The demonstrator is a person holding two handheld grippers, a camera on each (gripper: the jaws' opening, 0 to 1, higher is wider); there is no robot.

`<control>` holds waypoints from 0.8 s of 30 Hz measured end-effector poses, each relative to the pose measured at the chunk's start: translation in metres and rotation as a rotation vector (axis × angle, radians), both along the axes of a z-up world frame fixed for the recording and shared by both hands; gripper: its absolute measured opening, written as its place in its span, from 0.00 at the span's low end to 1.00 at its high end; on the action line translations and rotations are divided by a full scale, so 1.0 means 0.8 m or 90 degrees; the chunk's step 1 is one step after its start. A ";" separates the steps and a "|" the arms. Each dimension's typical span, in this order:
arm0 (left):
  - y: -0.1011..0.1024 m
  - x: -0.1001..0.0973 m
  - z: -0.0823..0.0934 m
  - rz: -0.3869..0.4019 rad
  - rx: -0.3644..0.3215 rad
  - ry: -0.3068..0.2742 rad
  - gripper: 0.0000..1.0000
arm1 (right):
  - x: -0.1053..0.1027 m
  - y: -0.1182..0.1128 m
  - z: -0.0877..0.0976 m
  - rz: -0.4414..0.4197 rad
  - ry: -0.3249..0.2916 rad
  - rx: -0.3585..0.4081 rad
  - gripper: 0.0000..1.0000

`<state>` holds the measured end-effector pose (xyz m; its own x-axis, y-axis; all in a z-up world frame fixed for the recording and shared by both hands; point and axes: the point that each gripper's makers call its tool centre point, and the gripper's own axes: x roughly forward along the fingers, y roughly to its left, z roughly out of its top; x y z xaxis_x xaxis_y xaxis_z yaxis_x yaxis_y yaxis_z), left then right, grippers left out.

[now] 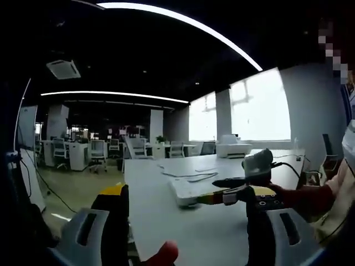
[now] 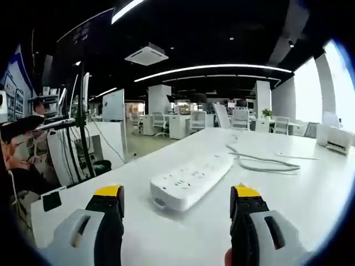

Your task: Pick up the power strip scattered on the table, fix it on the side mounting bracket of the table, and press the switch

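My right gripper hovers wide open before the power strip near the tabletop edge; my left gripper is open too.

A white power strip is lying flat on the white table, its socket face turned up and its long body running diagonally. Its white cord is trailing off in loose curves across the table behind it.

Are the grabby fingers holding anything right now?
No, nothing. The right gripper is open, with the white power strip lying on the table ahead. The left gripper is open too.
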<state>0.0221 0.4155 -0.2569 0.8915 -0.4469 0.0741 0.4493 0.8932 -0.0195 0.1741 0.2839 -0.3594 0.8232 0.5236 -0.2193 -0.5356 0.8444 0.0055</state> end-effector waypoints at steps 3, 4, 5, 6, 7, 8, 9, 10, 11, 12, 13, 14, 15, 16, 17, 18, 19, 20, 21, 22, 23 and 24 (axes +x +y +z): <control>-0.001 0.001 0.000 -0.002 0.000 0.000 0.90 | 0.006 0.007 -0.007 -0.007 0.013 -0.004 0.74; -0.001 0.001 0.000 -0.002 -0.001 0.000 0.90 | 0.007 0.008 -0.008 -0.009 0.016 -0.003 0.75; -0.001 0.001 -0.001 -0.003 -0.001 0.000 0.90 | 0.009 0.011 -0.010 -0.012 0.020 -0.002 0.75; -0.001 0.000 0.000 -0.004 -0.001 0.000 0.90 | 0.010 0.013 -0.011 -0.015 0.020 -0.004 0.75; -0.001 0.000 0.000 -0.004 -0.001 0.000 0.90 | 0.012 0.014 -0.013 -0.020 0.020 -0.007 0.75; 0.000 0.000 0.000 -0.004 -0.002 -0.001 0.90 | 0.014 0.015 -0.015 -0.024 0.020 -0.010 0.74; 0.000 -0.001 0.001 -0.005 -0.004 -0.002 0.90 | 0.016 0.015 -0.017 -0.028 0.023 -0.011 0.74; 0.000 -0.001 0.002 -0.005 -0.005 -0.004 0.90 | 0.017 0.015 -0.018 -0.033 0.028 -0.009 0.74; 0.001 -0.002 0.003 -0.006 -0.006 -0.005 0.90 | 0.019 0.016 -0.019 -0.037 0.030 -0.009 0.74; 0.000 -0.002 0.003 -0.006 -0.008 -0.006 0.90 | 0.019 0.018 -0.020 -0.039 0.030 -0.009 0.74; 0.000 -0.002 0.004 -0.007 -0.009 -0.006 0.90 | 0.020 0.020 -0.020 -0.042 0.031 -0.009 0.74; 0.000 -0.002 0.004 -0.009 -0.009 -0.006 0.90 | 0.021 0.021 -0.021 -0.047 0.033 -0.009 0.74; 0.000 -0.002 0.004 -0.011 -0.010 -0.007 0.90 | 0.022 0.022 -0.022 -0.051 0.034 -0.008 0.74; 0.000 -0.002 0.004 -0.013 -0.010 -0.007 0.90 | 0.023 0.024 -0.022 -0.056 0.036 -0.008 0.73; 0.000 -0.002 0.004 -0.015 -0.011 -0.007 0.90 | 0.024 0.025 -0.023 -0.060 0.038 -0.008 0.73; 0.000 -0.003 0.005 -0.016 -0.014 -0.009 0.90 | 0.024 0.028 -0.023 -0.061 0.039 -0.001 0.73; 0.000 -0.004 0.007 -0.018 -0.016 -0.010 0.90 | 0.025 0.028 -0.023 -0.068 0.038 -0.003 0.74; 0.000 -0.005 0.007 -0.020 -0.017 -0.012 0.90 | 0.028 0.027 -0.023 -0.079 0.037 -0.013 0.74; -0.001 -0.006 0.008 -0.022 -0.018 -0.013 0.90 | 0.031 0.026 -0.023 -0.090 0.036 -0.010 0.75; -0.001 -0.006 0.009 -0.023 -0.019 -0.015 0.90 | 0.033 0.026 -0.023 -0.094 0.039 -0.008 0.75; -0.002 -0.007 0.010 -0.026 -0.019 -0.016 0.89 | 0.034 0.027 -0.026 -0.099 0.051 -0.004 0.76; -0.002 -0.007 0.010 -0.028 -0.020 -0.017 0.89 | 0.037 0.027 -0.025 -0.105 0.050 -0.002 0.76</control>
